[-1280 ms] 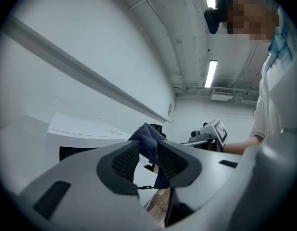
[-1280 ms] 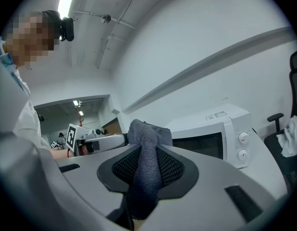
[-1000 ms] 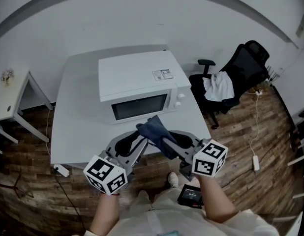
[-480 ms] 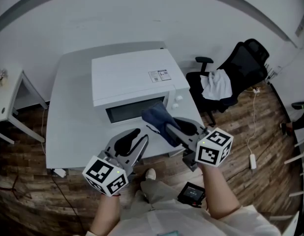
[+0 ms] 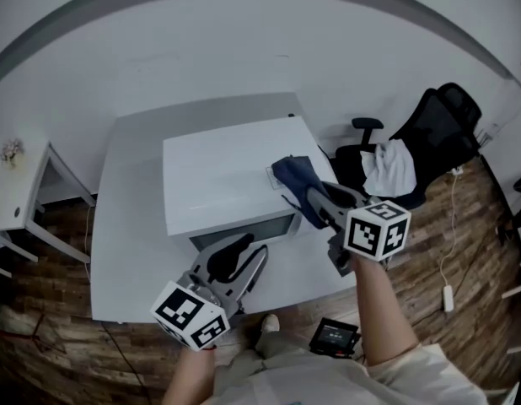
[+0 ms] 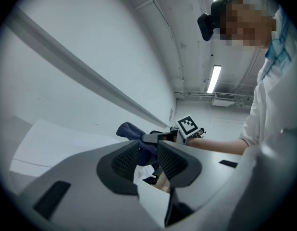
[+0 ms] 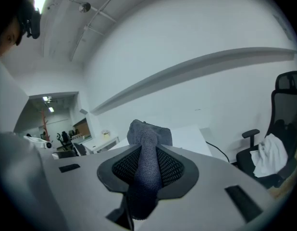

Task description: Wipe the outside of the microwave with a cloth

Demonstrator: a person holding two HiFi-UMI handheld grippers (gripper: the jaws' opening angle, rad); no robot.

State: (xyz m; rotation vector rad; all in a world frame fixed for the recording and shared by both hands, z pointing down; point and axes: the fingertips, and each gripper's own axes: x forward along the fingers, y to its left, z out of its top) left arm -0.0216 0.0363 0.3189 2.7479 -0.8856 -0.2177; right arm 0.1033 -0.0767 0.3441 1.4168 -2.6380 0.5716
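Observation:
A white microwave (image 5: 222, 175) stands on a white table (image 5: 130, 226). My right gripper (image 5: 307, 194) is shut on a dark blue cloth (image 5: 292, 174), which it holds over the right part of the microwave's top, by the sticker. In the right gripper view the cloth (image 7: 146, 167) fills the gap between the jaws, with the microwave's top (image 7: 189, 136) beyond. My left gripper (image 5: 246, 251) stands open and empty just in front of the microwave's door. In the left gripper view, the left gripper (image 6: 147, 153) has the cloth (image 6: 130, 130) showing past its jaws.
A black office chair (image 5: 429, 133) with a white garment (image 5: 391, 165) stands right of the table. A small white side table (image 5: 20, 188) is at the left. A dark device (image 5: 335, 336) and a power strip (image 5: 448, 295) lie on the wooden floor.
My right gripper has carried the cloth from in front of the microwave's door up over its top right part. My left gripper has moved closer to the door.

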